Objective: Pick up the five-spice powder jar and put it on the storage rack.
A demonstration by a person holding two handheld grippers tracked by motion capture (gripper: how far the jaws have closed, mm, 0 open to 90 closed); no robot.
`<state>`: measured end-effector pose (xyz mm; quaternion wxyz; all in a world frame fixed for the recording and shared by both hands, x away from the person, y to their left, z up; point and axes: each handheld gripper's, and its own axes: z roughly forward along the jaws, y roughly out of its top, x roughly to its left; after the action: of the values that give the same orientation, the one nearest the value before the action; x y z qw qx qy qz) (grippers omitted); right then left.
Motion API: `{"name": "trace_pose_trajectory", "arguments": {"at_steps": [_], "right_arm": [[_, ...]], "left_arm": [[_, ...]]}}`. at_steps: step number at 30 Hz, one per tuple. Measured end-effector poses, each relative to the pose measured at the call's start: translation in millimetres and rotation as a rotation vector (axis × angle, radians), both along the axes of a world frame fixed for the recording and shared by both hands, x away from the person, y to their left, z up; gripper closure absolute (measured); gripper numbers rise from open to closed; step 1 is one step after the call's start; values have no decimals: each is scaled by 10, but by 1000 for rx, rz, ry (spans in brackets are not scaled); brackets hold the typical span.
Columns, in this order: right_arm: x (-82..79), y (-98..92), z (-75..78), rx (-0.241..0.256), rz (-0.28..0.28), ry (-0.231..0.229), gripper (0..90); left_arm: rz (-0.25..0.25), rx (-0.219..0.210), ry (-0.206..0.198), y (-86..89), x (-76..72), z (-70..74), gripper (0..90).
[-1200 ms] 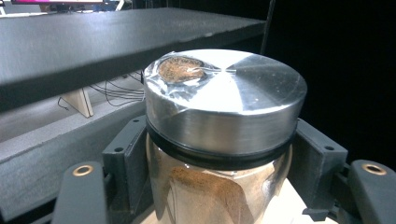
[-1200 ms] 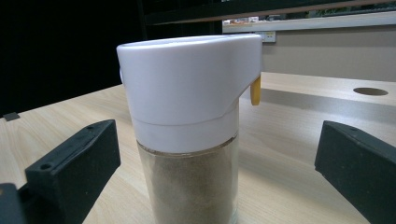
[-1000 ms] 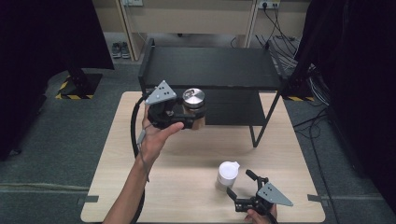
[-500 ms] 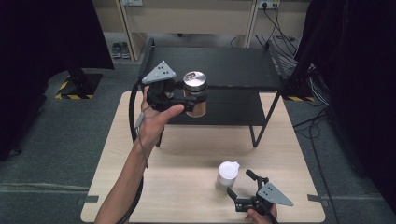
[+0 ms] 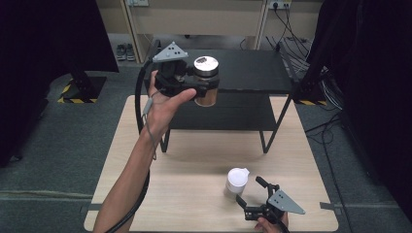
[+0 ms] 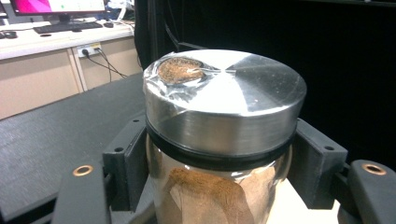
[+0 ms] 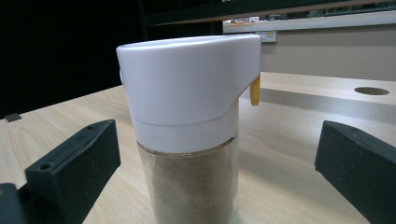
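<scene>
The left claw is clamped on a glass jar with a wide metal lid and brown powder inside, and carries it in the air at the front edge of the black shelf's top board, well above the bench. The jar stands upright in the grip; in the left gripper view the two black jaws press on the glass from both sides just under the lid's dark rim, and a patch of crinkled clear film with a brown smear lies on the lid's top. The person's left hand holds that claw from below, its cable looping down along the forearm. The right claw rests low at the near edge of the bench, jaws spread wide and holding nothing. Just ahead of it stands a shaker with a white cap and pale ground spice in its clear body; in the right gripper view it sits upright on the bench between the two parted jaws, touching neither, with a small yellow tab under the cap's overhang. The shaker and the jar are well apart.
</scene>
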<state>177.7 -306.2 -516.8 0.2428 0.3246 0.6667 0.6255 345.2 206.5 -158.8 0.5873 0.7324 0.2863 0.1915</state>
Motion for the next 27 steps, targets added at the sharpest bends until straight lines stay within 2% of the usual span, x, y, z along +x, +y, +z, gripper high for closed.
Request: {"name": "trace_pose_trajectory", "arguments": {"at_steps": [9,12,17,23,27], "right_arm": [[1,-5,-2,0,1,0,4],[2,-3,1,-1,1,0,4],[1,-4,-1,0,1,0,4],[4,-9,-3,1,3,0,4],[6,-13,-5,3,4,0,4]], "left_arm": [[76,-6,-2,-79,149,75,304],[110,11,-3,-151,195,95,304],[138,-19,-14,-185,276,76,304],[190,-10,-21,-234,367,88,304],[207,-9,-17,-232,427,53,304]]}}
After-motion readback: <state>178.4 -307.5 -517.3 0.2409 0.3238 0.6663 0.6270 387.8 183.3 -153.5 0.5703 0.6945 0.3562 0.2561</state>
